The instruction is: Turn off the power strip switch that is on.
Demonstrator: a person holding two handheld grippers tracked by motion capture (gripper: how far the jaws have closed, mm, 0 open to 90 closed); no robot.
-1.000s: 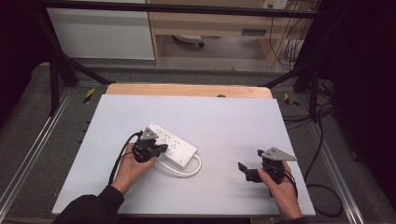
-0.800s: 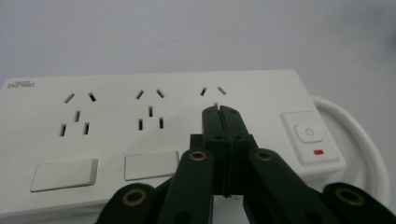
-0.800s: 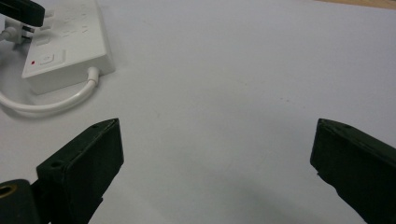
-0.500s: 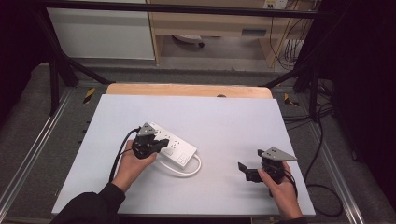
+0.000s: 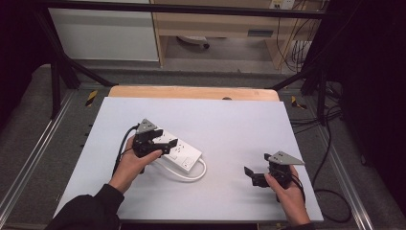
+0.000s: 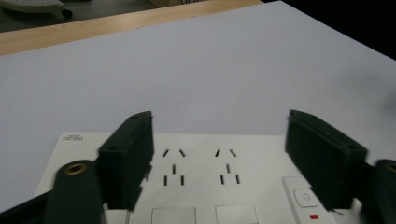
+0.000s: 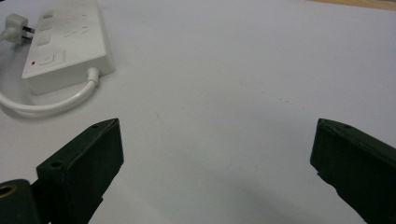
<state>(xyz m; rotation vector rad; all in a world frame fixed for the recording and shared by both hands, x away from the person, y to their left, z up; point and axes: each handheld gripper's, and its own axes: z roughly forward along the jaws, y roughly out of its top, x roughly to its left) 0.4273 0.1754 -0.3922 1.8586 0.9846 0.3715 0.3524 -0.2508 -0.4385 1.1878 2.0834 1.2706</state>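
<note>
Tongs in the left hand point(image 5: 165, 144) had just been opening and stood with their jaws wide apart, nothing between them, poised above the white power strip point(image 5: 179, 151); in the left gripper view the left tongs point(image 6: 219, 163) framed the socket slots and, near the right jaw, the switch point(image 6: 304, 198) with its red mark. The power strip lay flat on the bench point(image 5: 230, 120), left of centre, with its white cable point(image 5: 191, 173) looping out from one end toward the person's side, and a white plug point(image 7: 16, 23) lay beside its far end in the right gripper view. The right tongs point(image 5: 256, 177) were also open and empty, held low over bare bench well apart from the strip, as the right gripper view confirmed point(image 7: 219, 168). Judged risks from this position were as follows. A descent with the jaws off-centre could have pressed the switch or scraped a jaw across the sockets instead of bracketing the body. Whether the jaws spread wide enough to clear the full width of the housing could not be told; if they did not, a closing attempt would have landed on the top face and pushed the strip along the smooth surface. Lifting by one end alone could have tipped the strip and dragged the cable loop and plug. The unused right tongs offered no support at that distance.
</note>
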